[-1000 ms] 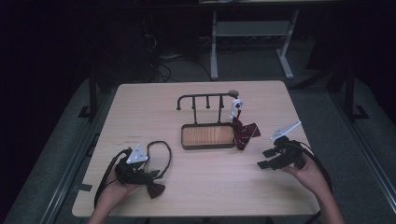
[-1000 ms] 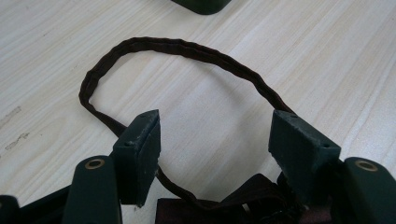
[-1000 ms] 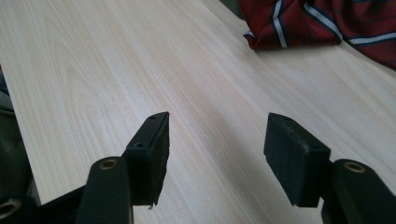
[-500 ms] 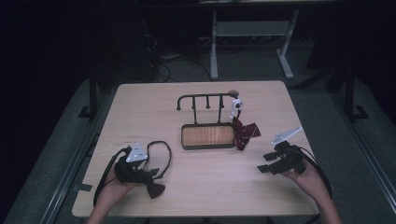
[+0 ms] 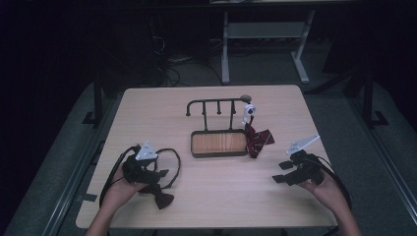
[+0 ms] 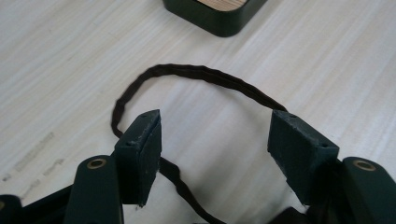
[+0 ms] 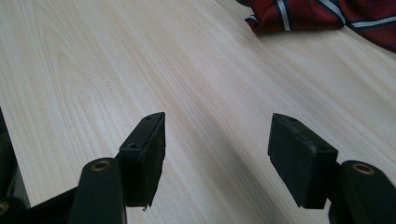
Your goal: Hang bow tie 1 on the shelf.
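A black hook rack [image 5: 216,103] rises from a wood-floored tray [image 5: 219,143] at the table's middle. A red striped bow tie [image 5: 257,138] hangs off the rack's right end by a white clip [image 5: 249,111] and drapes onto the table; its cloth [image 7: 322,14] lies beyond my right gripper [image 7: 217,140], which is open over bare wood. At the near left lies a dark bow tie [image 5: 162,200], its thin strap [image 5: 172,160] looped on the table. My left gripper [image 5: 155,180] stands open over that strap [image 6: 205,74], holding nothing. My right gripper [image 5: 281,172] is at the near right.
The tray's dark corner [image 6: 219,18] lies just beyond the strap loop in the left gripper view. A white desk frame [image 5: 265,34] stands on the floor behind the table. The table's near edge [image 5: 206,227] runs close under both hands.
My right gripper has drawn back a little toward the near edge, away from the red bow tie. The left gripper has barely moved.
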Motion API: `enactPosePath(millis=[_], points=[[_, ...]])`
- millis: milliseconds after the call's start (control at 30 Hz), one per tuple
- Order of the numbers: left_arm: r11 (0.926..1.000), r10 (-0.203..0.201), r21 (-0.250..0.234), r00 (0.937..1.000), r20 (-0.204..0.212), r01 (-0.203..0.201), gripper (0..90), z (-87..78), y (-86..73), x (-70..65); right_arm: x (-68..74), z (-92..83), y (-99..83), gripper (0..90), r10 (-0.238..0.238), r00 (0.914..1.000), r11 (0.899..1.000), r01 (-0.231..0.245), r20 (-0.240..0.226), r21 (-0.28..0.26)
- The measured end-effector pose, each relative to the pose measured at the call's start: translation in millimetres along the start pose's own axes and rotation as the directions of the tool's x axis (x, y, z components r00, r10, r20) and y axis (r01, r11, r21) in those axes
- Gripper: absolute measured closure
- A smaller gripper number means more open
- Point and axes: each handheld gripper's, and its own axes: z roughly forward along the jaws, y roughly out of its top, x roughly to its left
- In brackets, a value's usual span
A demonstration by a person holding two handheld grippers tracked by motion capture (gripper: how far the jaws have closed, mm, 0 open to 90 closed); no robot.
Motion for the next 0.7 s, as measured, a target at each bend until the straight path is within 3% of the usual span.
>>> enactPosePath(millis=[233,433,700], points=[[0.9999,-0.007,0.009,0.9999,-0.011,0.007,36.0,0.7,10.7,13.8,0.2,0.4,0.1,36.8,-0.003,1.0,1.0,0.003,-0.001,0.0],[0.9983,-0.055,0.02,0.9983,-0.019,0.055,37.7,8.1,14.8,30.8,1.3,-0.3,0.9,36.8,-0.003,1.0,1.0,0.003,-0.001,0.0],[0.9933,-0.082,0.078,0.9954,-0.049,0.085,39.7,22.7,11.9,40.9,0.9,-0.9,0.4,37.0,-0.007,1.0,1.0,0.007,0.002,-0.004]])
